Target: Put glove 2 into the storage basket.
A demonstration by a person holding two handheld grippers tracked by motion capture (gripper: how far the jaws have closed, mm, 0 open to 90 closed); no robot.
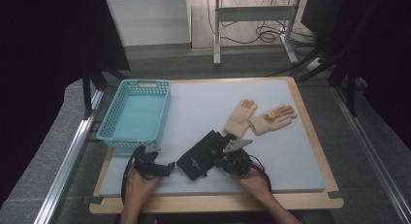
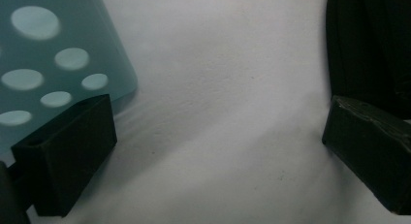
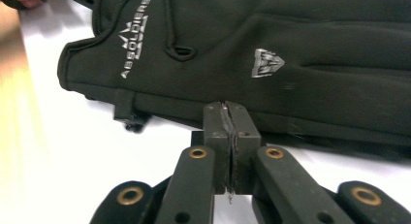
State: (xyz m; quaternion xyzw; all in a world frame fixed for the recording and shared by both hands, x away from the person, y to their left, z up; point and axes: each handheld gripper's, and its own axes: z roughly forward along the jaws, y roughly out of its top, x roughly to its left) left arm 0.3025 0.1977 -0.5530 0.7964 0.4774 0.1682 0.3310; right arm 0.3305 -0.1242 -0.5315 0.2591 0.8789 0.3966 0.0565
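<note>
The black glove (image 1: 202,154) lies flat on the grey mat of the tabletop (image 1: 291,151), near the front edge, between the person's two hands. Its long axis runs on a diagonal: the cuff end points toward the person's left and front, and the finger end angles away to the right and back, toward the pair of cream gloves (image 1: 259,118) farther back on the mat.

The right hand-held gripper (image 1: 231,151) is the nearer of the two. It sits right at the glove's right-hand long edge, so the glove lies just to its left in the high view. In the right gripper view, the right hand-held gripper (image 3: 229,118) has its jaws pressed together with nothing between them, the tips meeting the lower hem of the black glove (image 3: 271,64), which lies broadside across the jaws rather than end-on. The printed logo and the cuff are off to the left in that view.

The left hand-held gripper (image 1: 162,167) rests a little apart from the cuff end, with a gap of bare mat between. Its jaws are spread wide; in the left gripper view only mat lies between them, with the corner of the blue basket (image 2: 53,64) on one side and the glove's dark edge on the other.

To my eye, any grasp by the right hand calls for opening first, then closing across that near hem.
</note>
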